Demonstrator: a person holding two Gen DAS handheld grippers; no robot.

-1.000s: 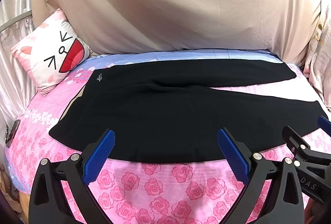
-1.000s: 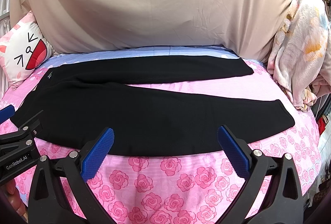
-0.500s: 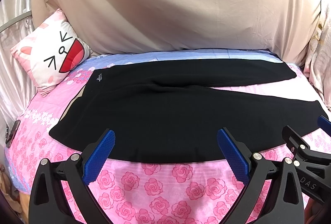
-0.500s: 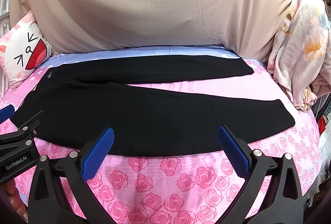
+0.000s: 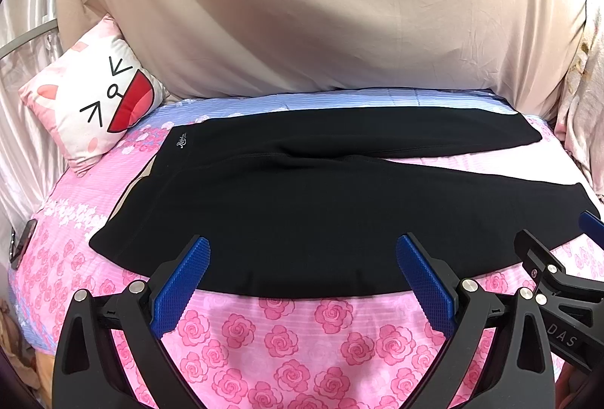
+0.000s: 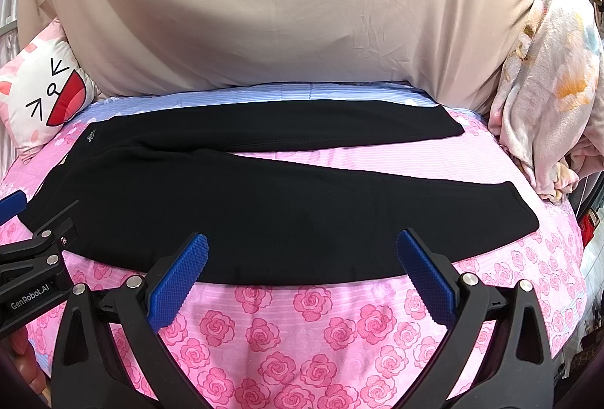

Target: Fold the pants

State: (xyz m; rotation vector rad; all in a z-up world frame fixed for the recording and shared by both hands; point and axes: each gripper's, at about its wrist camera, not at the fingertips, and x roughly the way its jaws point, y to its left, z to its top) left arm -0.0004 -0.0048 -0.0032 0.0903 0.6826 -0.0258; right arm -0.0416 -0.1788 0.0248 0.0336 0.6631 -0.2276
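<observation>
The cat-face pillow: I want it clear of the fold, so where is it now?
The cat-face pillow leans at the far left of both views, against the beige drape, just beyond the waistband end of the black pants, not touching them.

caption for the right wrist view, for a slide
Open right gripper hovers before black pants spread flat on a rose-print bed.

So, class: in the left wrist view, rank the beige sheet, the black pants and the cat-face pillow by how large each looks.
1. beige sheet, filling the upper picture
2. black pants, spread across the bed
3. cat-face pillow, though it lies farther back, so its true size is unsure
</observation>
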